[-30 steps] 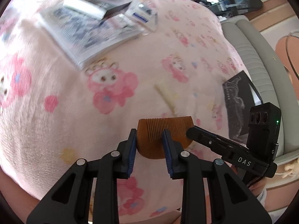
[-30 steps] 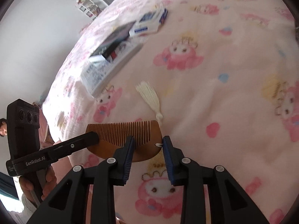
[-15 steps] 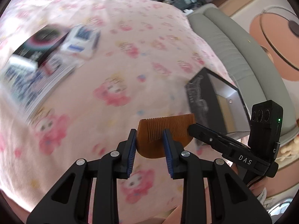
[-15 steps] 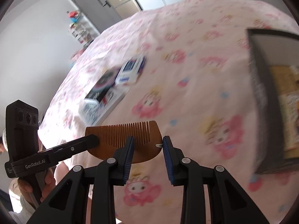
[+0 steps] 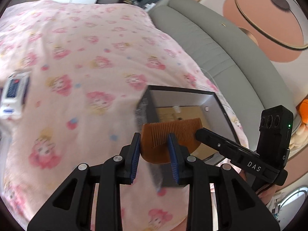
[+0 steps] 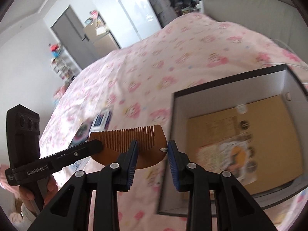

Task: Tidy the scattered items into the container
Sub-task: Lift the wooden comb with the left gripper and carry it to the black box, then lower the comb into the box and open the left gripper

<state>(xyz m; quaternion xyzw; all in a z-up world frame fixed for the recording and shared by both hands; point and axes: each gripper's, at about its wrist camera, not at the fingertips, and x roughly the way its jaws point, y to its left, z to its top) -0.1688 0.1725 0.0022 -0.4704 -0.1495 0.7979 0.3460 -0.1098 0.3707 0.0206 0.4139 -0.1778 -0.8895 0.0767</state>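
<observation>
Left wrist view: left hand-held gripper (image 5: 154, 146) clamps the wooden comb (image 5: 169, 140), lower centre.
Right hand-held gripper (image 6: 152, 154): apparently pinching the comb's other end; contact unclear.
Box (image 6: 181, 115): open, on bed (image 6: 134, 73), right of frame.

- The box (image 5: 209, 104) is partly hidden in the left view by the comb (image 5: 169, 134) and both hand-held grippers; its near wall is blurred.
- In the right view, the box's right side is cut off by the picture's edge, and the printed sheet (image 6: 227, 154) inside is too blurred to read.
- The white pack (image 5: 14, 94) on the bed is smeared; its print is unreadable.
- Whether either hand-held gripper actually pinches the comb cannot be told.
</observation>
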